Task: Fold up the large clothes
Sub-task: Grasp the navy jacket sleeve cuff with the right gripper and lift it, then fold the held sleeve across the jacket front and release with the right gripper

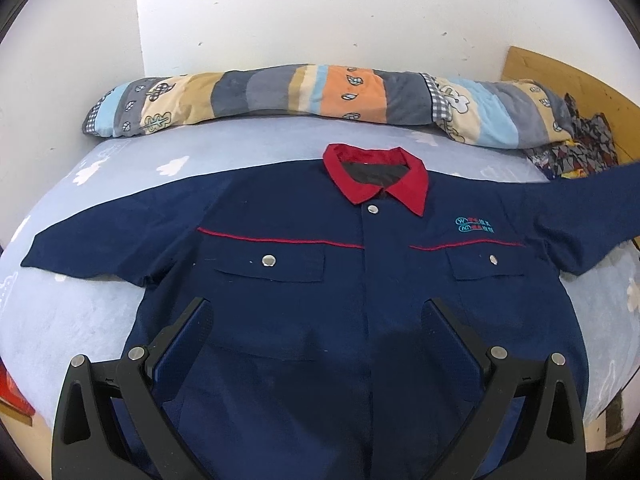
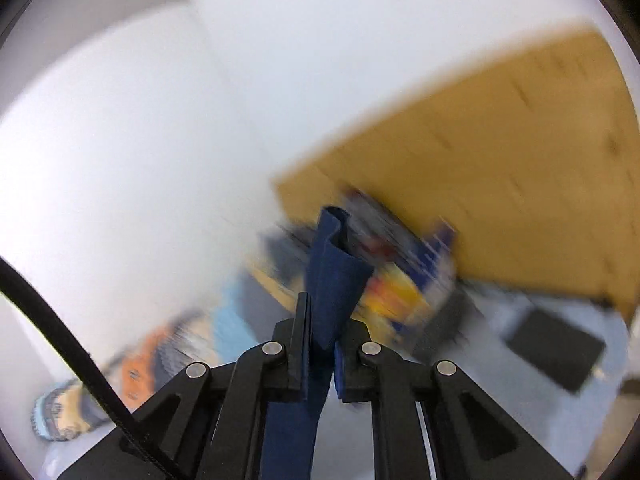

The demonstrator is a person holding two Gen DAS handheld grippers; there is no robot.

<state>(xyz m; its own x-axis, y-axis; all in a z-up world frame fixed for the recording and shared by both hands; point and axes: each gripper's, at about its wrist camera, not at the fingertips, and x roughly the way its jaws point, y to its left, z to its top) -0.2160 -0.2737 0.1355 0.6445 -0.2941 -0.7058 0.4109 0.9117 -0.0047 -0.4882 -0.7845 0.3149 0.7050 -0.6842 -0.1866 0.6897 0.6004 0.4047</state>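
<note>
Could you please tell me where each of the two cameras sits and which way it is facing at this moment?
Left wrist: on the open left gripper, above the bed, looking over the spread navy jacket toward the rolled quilt and wall.
Right wrist: on the right gripper, tilted up toward the wall and wooden headboard, shut on a navy sleeve; blurred.
Shared: jacket, quilt, headboard.

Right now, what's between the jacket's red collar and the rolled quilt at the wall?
Left wrist view: only bare light-blue bedsheet with white cloud prints lies between the red collar and the quilt. Nothing rests on that strip.
</note>
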